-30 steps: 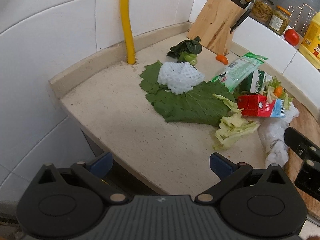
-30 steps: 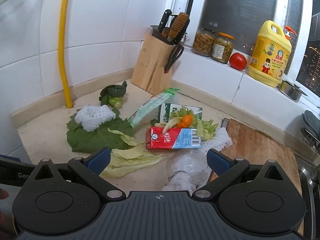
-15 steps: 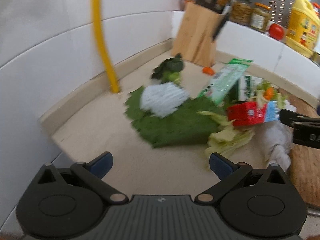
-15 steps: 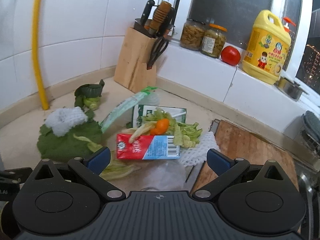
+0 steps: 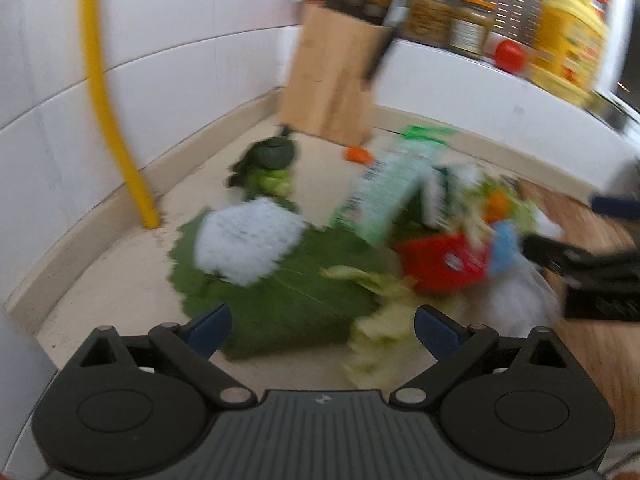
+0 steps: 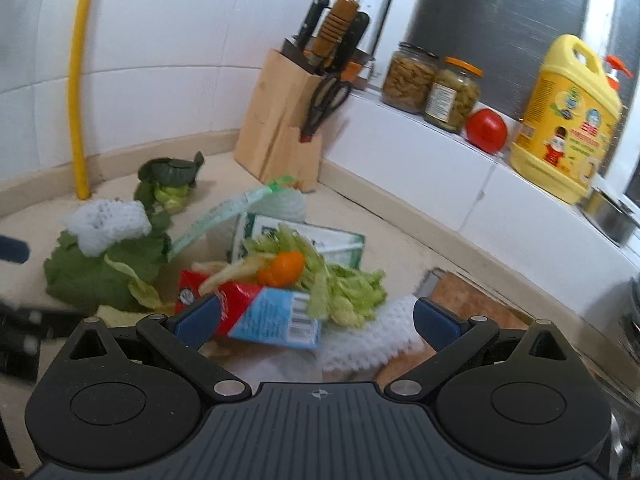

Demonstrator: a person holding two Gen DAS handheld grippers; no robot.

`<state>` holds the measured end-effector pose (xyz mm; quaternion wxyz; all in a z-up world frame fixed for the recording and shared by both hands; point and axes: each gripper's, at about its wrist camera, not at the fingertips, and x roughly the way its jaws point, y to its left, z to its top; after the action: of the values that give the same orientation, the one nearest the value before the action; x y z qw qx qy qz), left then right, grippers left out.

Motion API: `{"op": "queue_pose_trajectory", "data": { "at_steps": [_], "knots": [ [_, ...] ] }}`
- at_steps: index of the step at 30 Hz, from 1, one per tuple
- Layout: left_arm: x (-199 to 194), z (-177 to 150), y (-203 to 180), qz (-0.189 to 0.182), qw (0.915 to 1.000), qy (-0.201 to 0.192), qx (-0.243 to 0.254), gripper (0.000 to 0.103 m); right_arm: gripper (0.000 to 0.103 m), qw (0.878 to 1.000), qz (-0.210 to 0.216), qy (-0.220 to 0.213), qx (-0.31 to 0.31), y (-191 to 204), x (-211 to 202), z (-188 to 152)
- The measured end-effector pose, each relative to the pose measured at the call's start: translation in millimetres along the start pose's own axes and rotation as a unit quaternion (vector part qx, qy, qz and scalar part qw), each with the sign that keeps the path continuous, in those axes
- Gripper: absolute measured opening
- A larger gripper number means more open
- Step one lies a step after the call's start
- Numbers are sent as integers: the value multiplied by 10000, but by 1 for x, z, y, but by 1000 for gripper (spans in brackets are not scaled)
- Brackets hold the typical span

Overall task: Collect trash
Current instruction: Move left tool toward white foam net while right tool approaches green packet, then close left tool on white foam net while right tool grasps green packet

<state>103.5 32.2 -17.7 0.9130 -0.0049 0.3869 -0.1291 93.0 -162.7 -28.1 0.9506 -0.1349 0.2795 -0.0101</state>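
Red and blue card marked the nearest piece of trash: a flattened milk carton point(image 6: 248, 308) lay at the middle of the heap on the pale stone bench point(image 6: 400, 236), with lettuce scraps point(image 6: 344, 284) and an orange peel bit point(image 6: 286, 268) resting on its upper edge. The right gripper point(image 6: 316, 316) hovered just short of it, jaws spread wide and holding nothing, the carton's near end lying between the two blue pads. The left gripper point(image 5: 320, 324) was likewise wide open and empty, low over the big green leaf point(image 5: 288, 288), with a white foam net point(image 5: 248, 240) at about eleven o'clock from it.

To take the carton well, the right jaws probably needed to drop flat to the bench and close across its short width, since a high grip would likely catch only loose lettuce. A slow lift would keep the scraps from scattering. The left view was smeared by motion, so what lay under its pads was uncertain; it seemed best placed to pinch the leaf's near edge. A green wrapper point(image 6: 216, 220) at ten o'clock from the carton, and a white net point(image 6: 372, 336) at four o'clock by the wooden board point(image 6: 472, 304), remained to gather.
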Motion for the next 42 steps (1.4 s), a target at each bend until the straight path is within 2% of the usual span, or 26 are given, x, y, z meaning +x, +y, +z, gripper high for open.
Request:
{"op": "queue_pose_trajectory", "data": {
  "at_steps": [4, 8, 14, 18, 20, 22, 23, 24, 26, 27, 28, 29, 30, 31, 32, 34, 37, 42],
  "knots": [
    [12, 19, 24, 317, 9982, 8, -515, 95, 103, 9990, 424, -12, 160, -4, 12, 15],
    [26, 33, 38, 614, 9955, 39, -721, 91, 103, 9985, 516, -159, 39, -5, 29, 34],
    [48, 47, 51, 670, 9930, 158, -964, 85, 103, 9950, 978, -180, 30, -10, 53, 59],
    [62, 48, 53, 738, 9915, 319, -1024, 84, 103, 9947, 983, -279, -100, -11, 71, 77],
    [66, 48, 52, 763, 9914, 370, -1001, 77, 102, 9941, 1070, -178, 19, -15, 84, 85],
    [70, 48, 51, 700, 9916, 452, -986, 72, 100, 9907, 1339, -7, 235, -18, 95, 89],
    [72, 48, 51, 673, 9917, 479, -990, 65, 100, 9881, 1494, 97, 357, -19, 99, 90],
    [74, 48, 52, 681, 9914, 497, -1001, 61, 96, 9842, 1686, 207, 502, -20, 104, 90],
    [78, 48, 54, 727, 9901, 588, -1044, 37, 78, 9744, 2062, 433, 786, -21, 114, 88],
    [81, 48, 55, 754, 9891, 647, -1085, 35, 63, 9703, 2182, 535, 895, -21, 118, 87],
    [84, 48, 57, 759, 9884, 678, -1131, 33, 53, 9657, 2287, 659, 1037, -21, 123, 87],
    [85, 49, 59, 745, 9880, 690, -1165, 29, 50, 9619, 2344, 769, 1182, -22, 129, 86],
    [86, 49, 60, 734, 9876, 701, -1201, 26, 43, 9581, 2381, 864, 1337, -23, 134, 85],
    [86, 49, 60, 743, 9873, 701, -1217, 17, 31, 9540, 2443, 924, 1472, -25, 138, 84],
    [85, 50, 60, 776, 9870, 683, -1231, 14, 24, 9504, 2504, 966, 1571, -26, 141, 83],
    [83, 50, 62, 737, 9870, 639, -1279, 13, 19, 9441, 2615, 1012, 1736, -28, 141, 81],
    [79, 50, 62, 663, 9874, 597, -1308, 12, 12, 9423, 2698, 939, 1746, -26, 135, 78],
    [65, 49, 53, 436, 9916, 462, -1125, 12, 6, 9324, 2985, 811, 1868, -28, 117, 79]
  ]
}}
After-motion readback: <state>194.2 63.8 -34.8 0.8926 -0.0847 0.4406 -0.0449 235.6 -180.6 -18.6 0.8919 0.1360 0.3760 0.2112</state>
